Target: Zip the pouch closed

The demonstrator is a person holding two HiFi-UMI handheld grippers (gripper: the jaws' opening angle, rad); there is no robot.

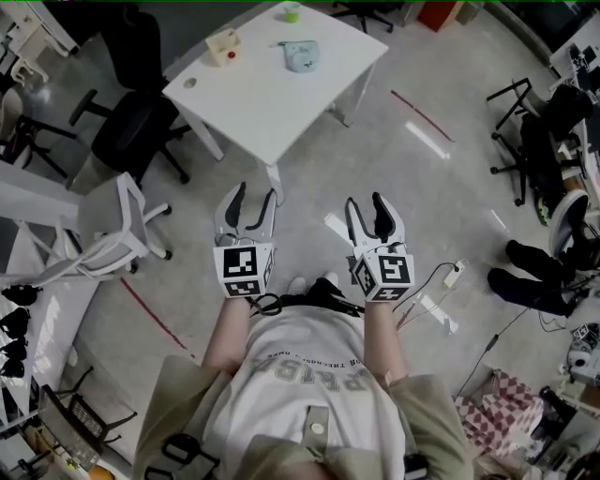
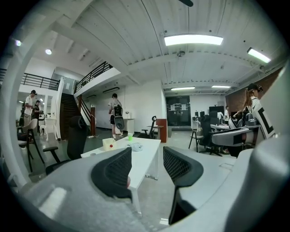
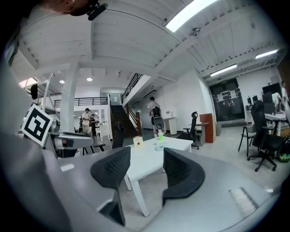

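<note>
A pale blue pouch [image 1: 301, 55] lies flat on the far side of a white table [image 1: 272, 103]. The same pouch [image 2: 135, 146] is small and distant in the left gripper view, and the pouch [image 3: 159, 147] is just as small in the right gripper view. My left gripper [image 1: 252, 205] and right gripper [image 1: 367, 212] are held side by side over the floor, well short of the table. Both stand open with nothing between their jaws. Whether the pouch's zip is open is too small to tell.
On the table stand a small cream box with a red dot [image 1: 223, 47] and a green cup [image 1: 292, 12]. Black office chairs [image 1: 136, 131] stand left of the table, a white chair [image 1: 103, 230] nearer. A power strip and cables [image 1: 448, 281] lie on the floor at right.
</note>
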